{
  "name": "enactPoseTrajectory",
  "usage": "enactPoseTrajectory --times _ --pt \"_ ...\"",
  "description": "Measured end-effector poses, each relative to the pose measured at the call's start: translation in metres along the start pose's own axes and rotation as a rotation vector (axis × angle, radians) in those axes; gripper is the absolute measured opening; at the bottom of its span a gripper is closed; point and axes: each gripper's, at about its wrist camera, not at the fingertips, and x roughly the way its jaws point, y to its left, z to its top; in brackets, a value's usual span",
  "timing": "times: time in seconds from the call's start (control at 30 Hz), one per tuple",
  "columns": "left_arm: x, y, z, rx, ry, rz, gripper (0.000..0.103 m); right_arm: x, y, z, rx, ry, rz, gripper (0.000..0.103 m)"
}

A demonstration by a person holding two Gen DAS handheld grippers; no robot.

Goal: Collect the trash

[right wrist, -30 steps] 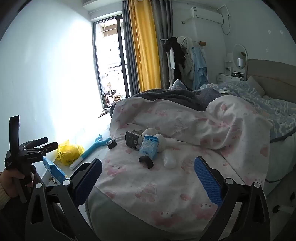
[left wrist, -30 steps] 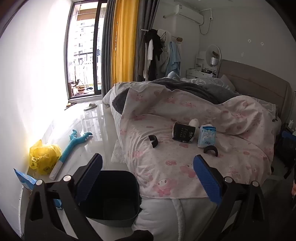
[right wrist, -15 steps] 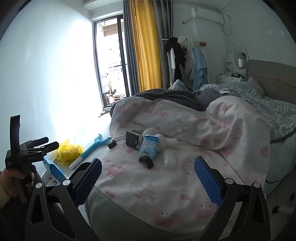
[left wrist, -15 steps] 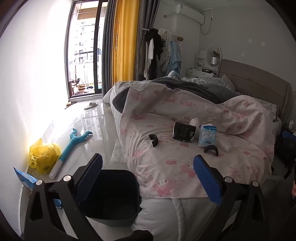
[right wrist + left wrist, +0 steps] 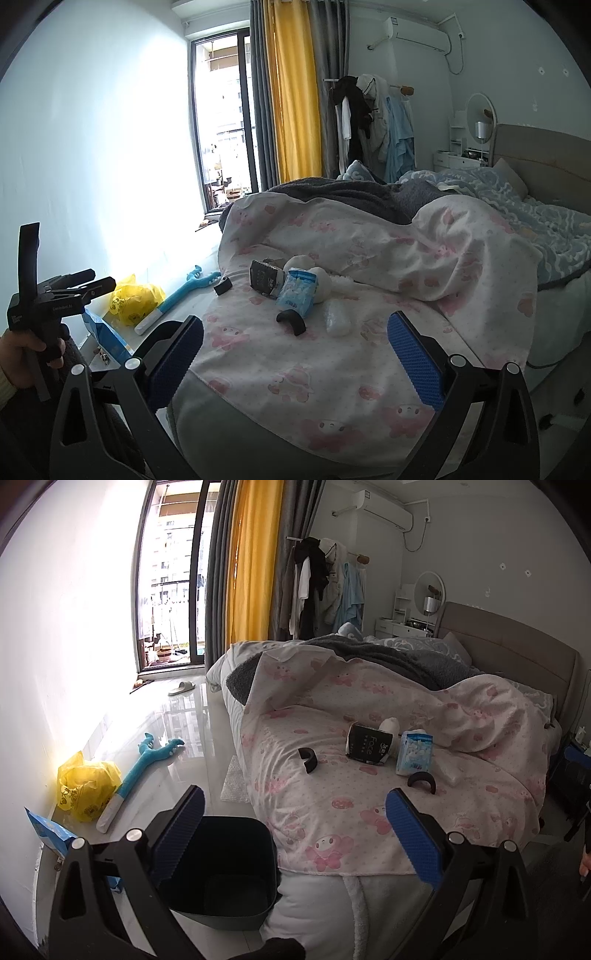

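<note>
Trash lies on the pink bedspread (image 5: 332, 812): a black tissue pack (image 5: 368, 744), a blue-white tissue pack (image 5: 415, 753), a white crumpled wad (image 5: 389, 725), two black curved pieces (image 5: 308, 759) (image 5: 422, 781) and a clear plastic piece (image 5: 337, 320). A dark bin (image 5: 225, 871) stands on the floor at the bed's foot. My left gripper (image 5: 295, 834) is open and empty above the bin and bed edge. My right gripper (image 5: 295, 358) is open and empty over the bed's near end; the packs (image 5: 297, 293) lie beyond it.
A yellow bag (image 5: 86, 784), a blue plush stick (image 5: 140, 771) and a blue packet (image 5: 48, 830) lie on the floor by the left wall. A slipper (image 5: 181, 687) is near the balcony door. The headboard (image 5: 517, 653) is at the far right.
Both grippers have held nearly still; the views shift only slightly.
</note>
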Motion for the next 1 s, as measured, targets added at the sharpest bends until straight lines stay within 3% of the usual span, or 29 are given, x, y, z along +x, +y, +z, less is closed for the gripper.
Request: enactPoseTrajectory --times 1.0 --pt "0.0002 0.0 0.0001 -0.001 0.001 0.0 0.1 0.0003 0.0033 -0.0001 -0.011 0.004 -0.005 0.101"
